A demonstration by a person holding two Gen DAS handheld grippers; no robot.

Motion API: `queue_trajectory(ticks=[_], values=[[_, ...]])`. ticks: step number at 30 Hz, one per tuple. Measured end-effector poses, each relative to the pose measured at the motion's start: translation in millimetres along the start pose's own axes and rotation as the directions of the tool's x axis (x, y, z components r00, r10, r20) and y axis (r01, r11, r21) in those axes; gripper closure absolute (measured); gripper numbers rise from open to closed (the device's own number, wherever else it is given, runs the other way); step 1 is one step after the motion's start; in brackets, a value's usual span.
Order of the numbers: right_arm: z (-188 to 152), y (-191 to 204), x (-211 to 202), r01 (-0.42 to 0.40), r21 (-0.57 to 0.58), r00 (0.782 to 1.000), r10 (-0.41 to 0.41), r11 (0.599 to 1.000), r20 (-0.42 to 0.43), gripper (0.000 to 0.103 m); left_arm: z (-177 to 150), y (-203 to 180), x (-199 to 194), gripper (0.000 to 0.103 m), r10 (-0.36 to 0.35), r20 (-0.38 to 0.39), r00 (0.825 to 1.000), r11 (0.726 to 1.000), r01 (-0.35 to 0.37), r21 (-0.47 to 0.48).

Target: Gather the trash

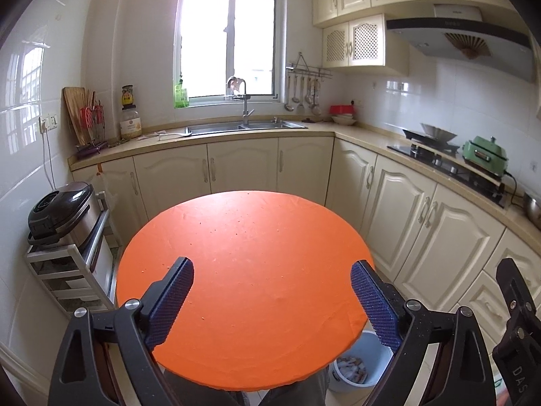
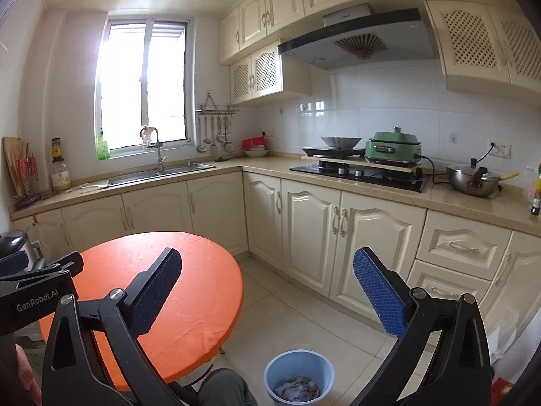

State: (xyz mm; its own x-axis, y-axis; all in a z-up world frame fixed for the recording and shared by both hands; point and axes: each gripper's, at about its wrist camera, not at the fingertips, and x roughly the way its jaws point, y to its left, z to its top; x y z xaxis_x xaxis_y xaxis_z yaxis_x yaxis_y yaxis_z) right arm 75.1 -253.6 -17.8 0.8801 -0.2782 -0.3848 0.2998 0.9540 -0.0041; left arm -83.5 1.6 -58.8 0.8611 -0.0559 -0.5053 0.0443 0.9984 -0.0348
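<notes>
A round orange table (image 1: 247,270) stands in front of me, with only small crumbs on its top; it also shows at the left of the right wrist view (image 2: 189,291). A light blue bin (image 2: 299,372) stands on the floor to the right of the table, with crumpled trash (image 2: 297,389) inside; in the left wrist view the bin (image 1: 365,358) peeks out below the table edge. My left gripper (image 1: 272,280) is open and empty above the table. My right gripper (image 2: 267,277) is open and empty, held above the floor and the bin.
Cream cabinets (image 2: 304,233) and a counter run along the back and right, with a sink (image 1: 243,127), a stove (image 2: 358,172), a green cooker (image 2: 394,147) and a steel pot (image 2: 473,179). A rice cooker (image 1: 61,213) sits on a rack at the left. The floor is tiled (image 2: 304,318).
</notes>
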Motion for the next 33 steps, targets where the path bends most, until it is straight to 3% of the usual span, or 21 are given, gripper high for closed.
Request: queue_trajectory(ticks=[7,33], values=[[-2,0,-4,0.005,-0.004,1.000,-0.005,1.000,0.003,0.000,24,-4,23,0.012,0.000,0.009,1.000,1.000,0.000,0.017],[-4,-8,-6,0.039,0.024,0.999,-0.039,0.999,-0.003,0.000,22,-15,38,0.012,-0.011,-0.015,1.000,0.999,0.012,0.049]])
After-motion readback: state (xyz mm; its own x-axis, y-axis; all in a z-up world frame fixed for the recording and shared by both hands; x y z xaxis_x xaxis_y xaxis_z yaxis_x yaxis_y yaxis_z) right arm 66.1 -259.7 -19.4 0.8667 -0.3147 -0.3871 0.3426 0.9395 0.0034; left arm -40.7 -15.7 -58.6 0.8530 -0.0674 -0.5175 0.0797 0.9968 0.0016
